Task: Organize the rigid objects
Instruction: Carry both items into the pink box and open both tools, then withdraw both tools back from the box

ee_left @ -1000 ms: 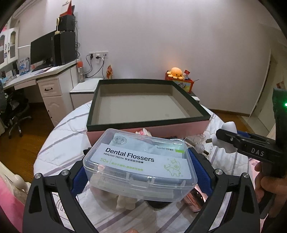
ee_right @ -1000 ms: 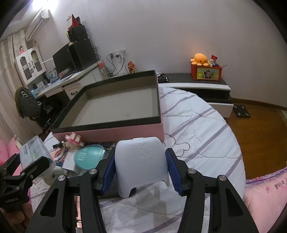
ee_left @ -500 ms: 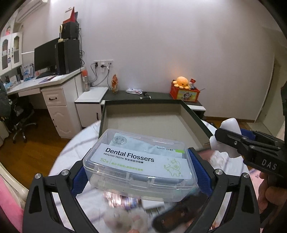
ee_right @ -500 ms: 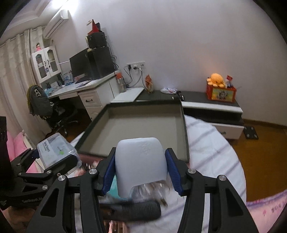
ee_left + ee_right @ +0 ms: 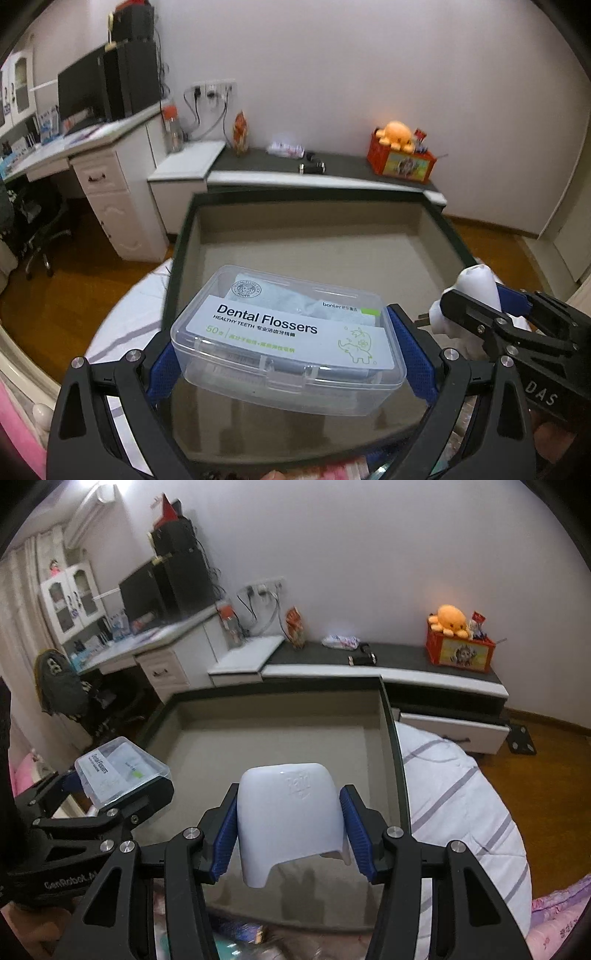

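Note:
My left gripper (image 5: 288, 354) is shut on a clear plastic dental flossers box (image 5: 288, 332) and holds it in the air over the near part of a large open box (image 5: 314, 251) with a dark rim and a bare grey floor. My right gripper (image 5: 291, 830) is shut on a white plastic plug adapter (image 5: 290, 812), also held over the open box (image 5: 277, 738). The right gripper and adapter (image 5: 476, 291) show at the right of the left wrist view. The left gripper with the flossers box (image 5: 122, 771) shows at the left of the right wrist view.
The open box rests on a bed with a white striped quilt (image 5: 461, 801). Small items lie blurred by the box's near wall (image 5: 240, 934). Behind are a desk with monitor (image 5: 96, 92), a low cabinet (image 5: 406, 664) and an orange plush on a red box (image 5: 399, 155).
Both grippers rose and moved forward with their loads, from above the cluttered quilt in front of the open box to over its inside.

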A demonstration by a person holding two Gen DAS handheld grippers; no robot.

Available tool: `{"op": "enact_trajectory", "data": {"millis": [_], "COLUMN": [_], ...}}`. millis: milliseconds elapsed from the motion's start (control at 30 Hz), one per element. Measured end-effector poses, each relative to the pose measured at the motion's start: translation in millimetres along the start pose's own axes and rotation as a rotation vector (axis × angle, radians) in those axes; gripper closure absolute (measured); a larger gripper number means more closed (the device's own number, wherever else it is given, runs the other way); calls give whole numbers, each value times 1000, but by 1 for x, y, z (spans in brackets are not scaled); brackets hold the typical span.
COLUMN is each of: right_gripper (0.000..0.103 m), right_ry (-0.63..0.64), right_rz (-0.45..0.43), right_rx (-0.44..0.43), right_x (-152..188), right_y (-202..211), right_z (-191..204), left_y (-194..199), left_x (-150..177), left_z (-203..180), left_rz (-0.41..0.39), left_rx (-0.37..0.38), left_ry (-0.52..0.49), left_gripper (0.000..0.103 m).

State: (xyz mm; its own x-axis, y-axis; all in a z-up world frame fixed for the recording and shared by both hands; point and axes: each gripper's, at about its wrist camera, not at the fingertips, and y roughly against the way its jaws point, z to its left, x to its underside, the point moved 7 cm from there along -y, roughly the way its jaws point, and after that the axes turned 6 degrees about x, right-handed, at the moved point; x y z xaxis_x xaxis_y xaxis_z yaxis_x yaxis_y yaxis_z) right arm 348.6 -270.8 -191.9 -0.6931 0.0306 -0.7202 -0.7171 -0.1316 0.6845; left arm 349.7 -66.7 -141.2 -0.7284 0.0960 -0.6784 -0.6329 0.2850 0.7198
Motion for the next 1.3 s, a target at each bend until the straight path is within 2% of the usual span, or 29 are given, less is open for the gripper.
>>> {"op": "enact_trajectory", "data": {"millis": [167,233,300,367,533,567,767,900,1300], "right_gripper": [49,48,44,30,10,0,0,0,0], "right_ry": [6,15,38,39,46,44,12,-8,-30], "right_rz": [50,47,51,47,38,33,-51,-97,-238], "right_rx": [19,41,51,68,76,89,103,106,116], "right_x": [9,10,12,12,16,16,15,27,63], "right_y": [-17,-20,-19,-17,-3,0,50,89,197], "right_z": [-3,-5,-1,-2,3,3,0,2,21], "left_y": [-16,-15,-9,-5,23,31,91,128,223], "left_x": [6,6,5,8,12,12,25,43,94], "left_z": [1,2,4,6,20,21,27,22,-9], "left_rz": [52,48,30,27,-13,-27,-125,-171,-283], "left_rx": [-27,-34,-63,-68,-68,-66,-63,-104,-114], "left_ry": [-4,-5,-13,-8,40,52,90,61,20], "left_gripper": [4,3,0,0,0,0,0,0,0]}}
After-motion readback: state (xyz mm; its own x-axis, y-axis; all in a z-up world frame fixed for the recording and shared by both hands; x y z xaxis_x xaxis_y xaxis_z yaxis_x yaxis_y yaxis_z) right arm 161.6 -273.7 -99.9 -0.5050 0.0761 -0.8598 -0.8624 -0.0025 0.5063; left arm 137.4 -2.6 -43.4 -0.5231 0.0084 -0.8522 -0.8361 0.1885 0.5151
